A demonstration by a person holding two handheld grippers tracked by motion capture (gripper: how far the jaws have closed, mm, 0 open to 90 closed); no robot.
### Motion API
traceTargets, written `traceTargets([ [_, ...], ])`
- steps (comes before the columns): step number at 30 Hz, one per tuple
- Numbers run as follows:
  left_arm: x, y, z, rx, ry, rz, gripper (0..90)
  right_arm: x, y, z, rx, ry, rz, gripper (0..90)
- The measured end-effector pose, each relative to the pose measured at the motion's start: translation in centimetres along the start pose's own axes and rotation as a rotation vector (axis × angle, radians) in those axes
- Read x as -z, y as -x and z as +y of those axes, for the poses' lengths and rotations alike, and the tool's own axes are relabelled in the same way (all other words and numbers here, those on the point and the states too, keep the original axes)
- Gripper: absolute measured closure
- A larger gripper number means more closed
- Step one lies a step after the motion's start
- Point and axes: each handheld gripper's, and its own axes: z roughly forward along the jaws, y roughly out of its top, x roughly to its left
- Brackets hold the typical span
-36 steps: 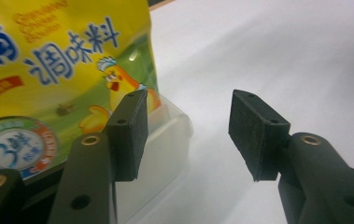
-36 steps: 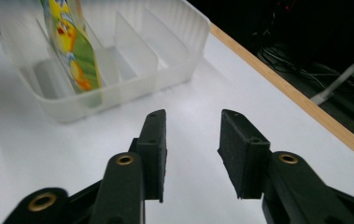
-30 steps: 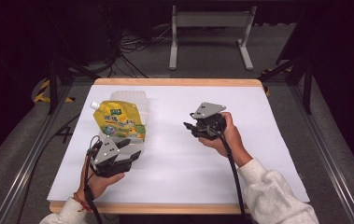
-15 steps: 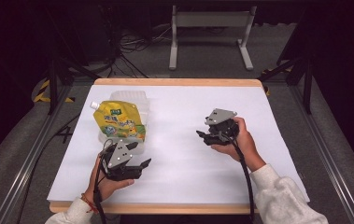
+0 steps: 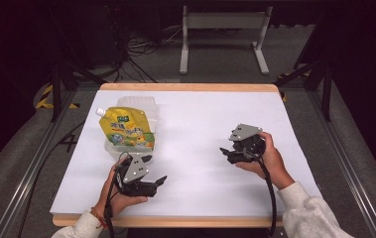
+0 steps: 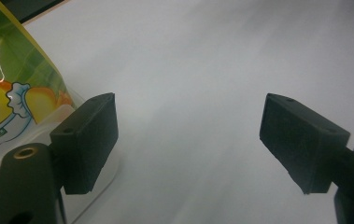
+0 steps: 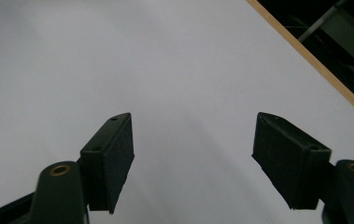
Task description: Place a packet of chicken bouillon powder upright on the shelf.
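A yellow drink pouch (image 5: 126, 130) with a white spout lies on a clear plastic container (image 5: 137, 102) at the table's left. My left gripper (image 5: 155, 170) is just in front of it near the front edge, with a hand around its body. Its jaws have just been opening and stand open with nothing between them. In the left gripper view the pouch (image 6: 6, 88) shows to the left of the gripper (image 6: 188, 128), apart from its jaws. My right gripper (image 5: 226, 154) points left over bare table at the right. Its jaws have just been opening too, and the right gripper (image 7: 193, 140) is open and holds nothing.
The white table top (image 5: 195, 124) has a wooden rim (image 5: 190, 87); that rim (image 7: 315, 60) runs past the upper right in the right gripper view. A metal stand (image 5: 222, 22) and cables lie on the dark floor behind the table.
Both grippers' jaws are wider apart. The right hand has moved right and toward the front edge. The left hand has shifted slightly right and toward the front, away from the pouch.
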Motion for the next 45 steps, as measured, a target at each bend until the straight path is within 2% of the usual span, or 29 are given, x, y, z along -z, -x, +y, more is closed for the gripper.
traceTargets([
  [12,-0.5,0.7,-0.6,-0.032,-0.035,-0.023,17.9,1.2,-0.2,-3.0,-0.009,-0.027,-0.017,23.7],
  [30,-1.1,1.2,-1.0,-0.056,-0.067,-0.038,15.9,3.6,-0.4,-8.3,-0.039,-0.027,-0.037,19.7],
  [32,-1.1,1.3,-1.1,-0.055,-0.071,-0.037,15.9,3.9,-0.5,-9.3,-0.064,-0.026,-0.038,19.3],
  [35,-1.1,1.3,-1.2,-0.056,-0.070,-0.044,15.8,4.2,-0.6,-9.9,-0.065,-0.026,-0.042,19.0],
  [41,-1.4,1.4,-1.2,-0.061,-0.075,-0.043,15.8,5.1,-0.7,-11.8,-0.103,-0.010,-0.061,17.5],
  [45,-1.5,1.6,-1.4,-0.086,-0.093,-0.041,15.6,5.7,-0.7,-13.1,-0.134,0.014,-0.064,16.8],
])
